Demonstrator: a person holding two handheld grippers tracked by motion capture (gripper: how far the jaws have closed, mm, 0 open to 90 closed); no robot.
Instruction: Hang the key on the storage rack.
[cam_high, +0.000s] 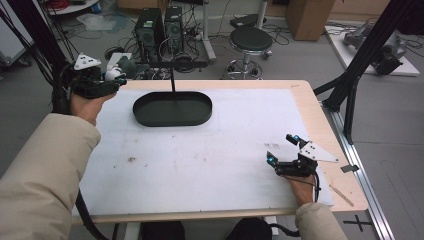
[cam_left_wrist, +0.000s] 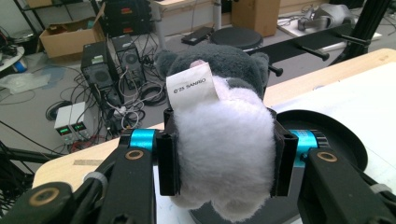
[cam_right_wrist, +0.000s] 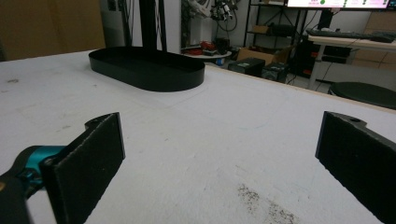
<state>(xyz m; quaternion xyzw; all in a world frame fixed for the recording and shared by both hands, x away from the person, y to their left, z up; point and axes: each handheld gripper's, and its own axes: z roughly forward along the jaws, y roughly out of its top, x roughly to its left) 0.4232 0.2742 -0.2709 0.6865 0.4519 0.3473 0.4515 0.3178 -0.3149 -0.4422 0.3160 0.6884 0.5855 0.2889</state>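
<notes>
High view – left gripper (cam_high: 114, 80): it is held raised at the far left corner of the table (cam_high: 200, 165), with a grey and white plush toy (cam_high: 122, 67) pinched at its tip.
High view – plush toy: it is carried in the air just left of the black oval tray (cam_high: 172, 109), apart from it; a drop into the tray is judged to be the aim.
High view – tray: it is set at the far middle of the table, and nothing is seen lying in it, so room is left for the toy.
High view – right gripper (cam_high: 285, 150): it is rested low over the near right part of the table, jaws spread, nothing between them; it is kept well apart from the tray, probably so that the way is left free.
Left gripper view – grip: the white belly of the plush toy (cam_left_wrist: 224, 149) is squeezed between the two black pads, which are seen pressed into the fur on both sides.
Left gripper view – label: a white sewn tag (cam_left_wrist: 191, 91) is turned up toward the camera.
Left gripper view – tray (cam_left_wrist: 336, 135): its rim is seen just behind and below the toy, to the right.
Right gripper view – jaws: they are seen wide apart over bare table (cam_right_wrist: 210, 154), holding nothing.
Right gripper view – tray (cam_right_wrist: 147, 67): it is seen farther off on the table, ahead and to the left.
</notes>
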